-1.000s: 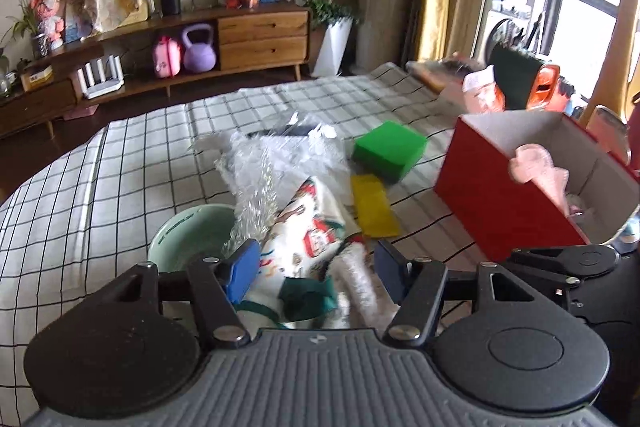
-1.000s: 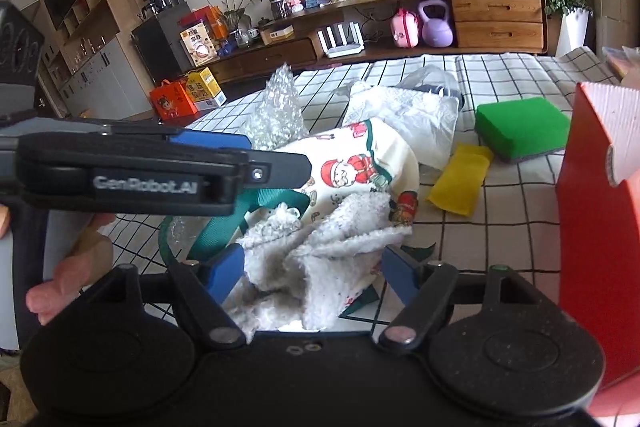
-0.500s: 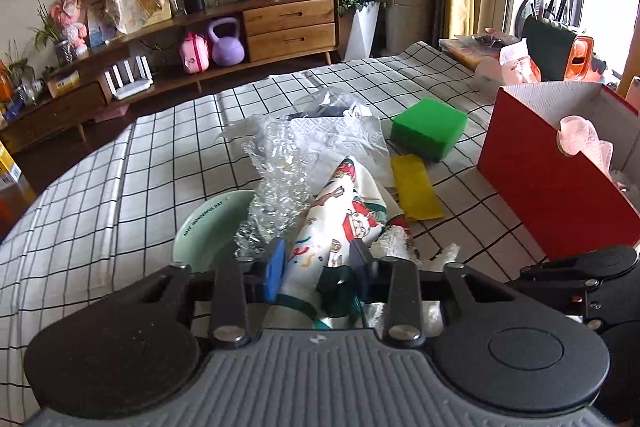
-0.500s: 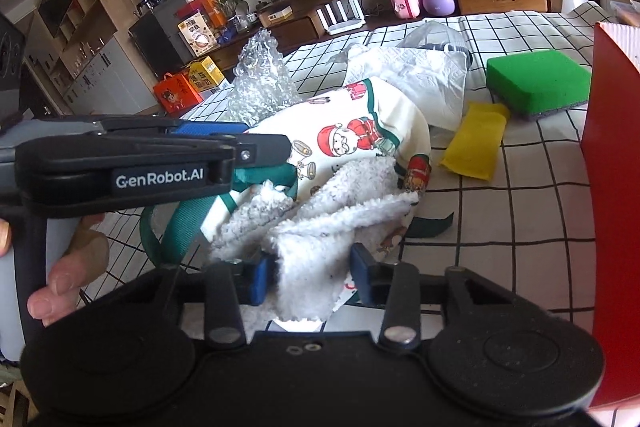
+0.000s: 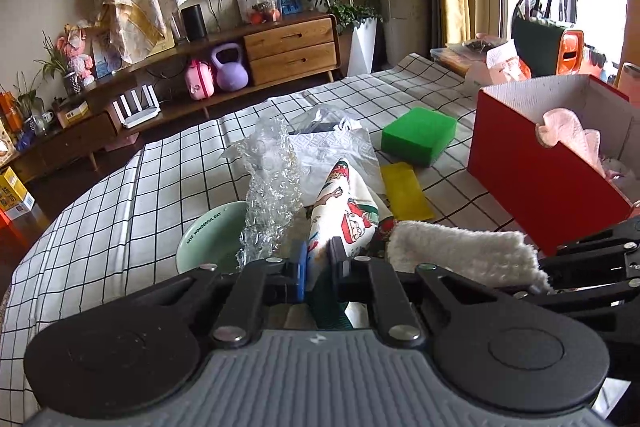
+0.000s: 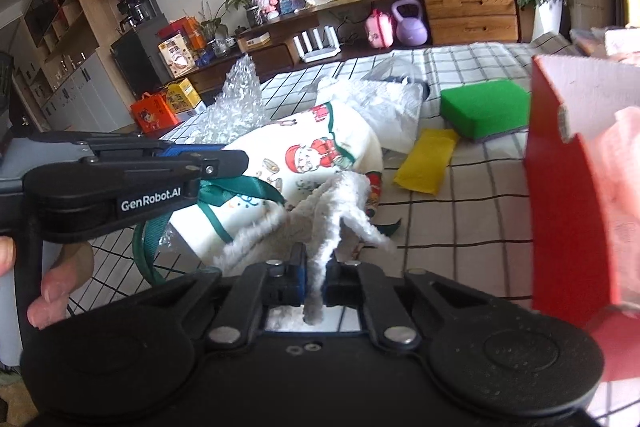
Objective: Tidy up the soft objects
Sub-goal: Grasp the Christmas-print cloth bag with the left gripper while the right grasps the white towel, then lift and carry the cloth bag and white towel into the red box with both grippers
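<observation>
Left gripper (image 5: pixel 318 263): jaws closed on the near edge of the Santa-print cloth (image 5: pixel 346 215), with a green strap of the same item caught between the pads. Right gripper (image 6: pixel 316 273): jaws closed on the fluffy white lining (image 6: pixel 340 203) of that cloth, a tuft of which hangs down behind the pads. The cloth is stretched between the two tools, just above the checked tablecloth (image 5: pixel 120 211). In the right wrist view the left tool crosses the frame on the left side, and the person's fingers (image 6: pixel 52 291) are wrapped around its handle.

Directly beside the cloth, to its left, a pale green bowl (image 5: pixel 212 239) rests on the tablecloth; crumpled bubble wrap (image 5: pixel 272 187) stands up from its rim area, touching the cloth. Whether the wrap sits inside the bowl cannot be determined.

Behind the cloth lies a white plastic bag (image 5: pixel 336 151), partly under it. A flat yellow pad (image 5: pixel 406 191) lies just right of the cloth, and a green sponge block (image 5: pixel 418 135) lies beyond the pad, apart from it.

To the right stands a red box (image 5: pixel 536 179), open at the top, with a pink soft item (image 5: pixel 568 131) inside against its near wall.

At the far wall, a wooden sideboard (image 5: pixel 292 51) carries a purple kettlebell (image 5: pixel 230 73) on its lower shelf
</observation>
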Demonstrator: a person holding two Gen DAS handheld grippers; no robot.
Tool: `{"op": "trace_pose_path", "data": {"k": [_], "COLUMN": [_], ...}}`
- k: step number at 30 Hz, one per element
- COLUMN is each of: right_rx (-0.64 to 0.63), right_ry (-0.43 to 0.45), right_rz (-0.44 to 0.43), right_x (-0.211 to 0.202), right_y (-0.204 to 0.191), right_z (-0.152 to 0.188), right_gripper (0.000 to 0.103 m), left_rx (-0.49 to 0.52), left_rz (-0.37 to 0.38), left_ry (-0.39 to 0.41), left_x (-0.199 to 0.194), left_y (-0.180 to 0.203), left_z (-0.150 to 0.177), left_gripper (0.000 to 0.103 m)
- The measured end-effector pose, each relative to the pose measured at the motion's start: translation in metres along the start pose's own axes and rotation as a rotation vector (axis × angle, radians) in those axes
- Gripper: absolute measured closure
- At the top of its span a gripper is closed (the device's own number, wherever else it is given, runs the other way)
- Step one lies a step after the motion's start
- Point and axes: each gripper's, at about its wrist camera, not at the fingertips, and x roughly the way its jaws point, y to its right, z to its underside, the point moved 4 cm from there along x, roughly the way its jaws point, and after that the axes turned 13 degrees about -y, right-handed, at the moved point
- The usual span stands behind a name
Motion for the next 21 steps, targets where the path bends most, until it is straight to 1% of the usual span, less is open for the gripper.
{"op": "trace_pose_path", "data": {"k": [6,10,16,21], "right_rx": [-0.002,-0.005,-0.009,-0.023], "right_ry": [0.061,0.098,0.176,0.256], "right_rz": [0.027,0.036,0.047,0.073], "right_x": [-0.038,-0.064,-0.109,-0.151], "right_y": [0.008,0.014,0.023,0.031], "right_z": [0.004,0.006,0.000,-0.011], "right_gripper": [0.097,0.097,0.097,0.097], "left_rx": [-0.039,-0.041,-0.044,-0.047], "left_rz": [0.044,0.063,0.082,0.108], "left_ry": [0.012,0.030,0.064,0.108], "left_x": [-0.014,-0.030,-0.055,-0.078], "left_y": [0.001,0.007,0.016,0.024], "left_z": [-0.002,-0.004,-0.011,-0.024], "left_gripper": [0.093,0.093,0.093,0.093]}}
